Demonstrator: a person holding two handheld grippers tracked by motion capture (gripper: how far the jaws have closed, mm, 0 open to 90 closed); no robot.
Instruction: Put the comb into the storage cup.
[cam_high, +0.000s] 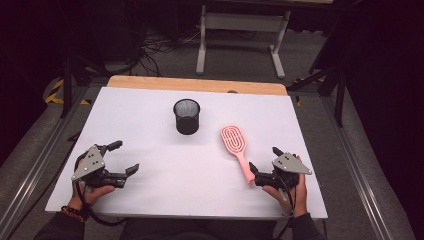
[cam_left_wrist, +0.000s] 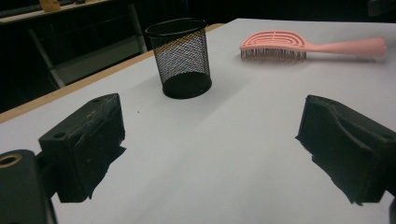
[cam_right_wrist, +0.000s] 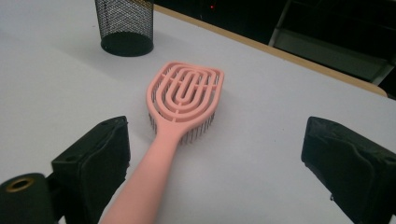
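The room is dim, with darkness along both sides. The white table top (cam_high: 150, 125) has a bare wooden strip (cam_high: 197, 84) along its far edge. Beyond it, grey floor (cam_high: 240, 55) carries a tangle of cables (cam_high: 155, 47) and a pale metal desk frame (cam_high: 242, 30). Yellow-black tape (cam_high: 55, 92) marks the floor by the far left corner.

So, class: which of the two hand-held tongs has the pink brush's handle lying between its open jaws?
The right tongs: the pink plastic hairbrush runs its handle in between them. The left tongs gape over bare white table.
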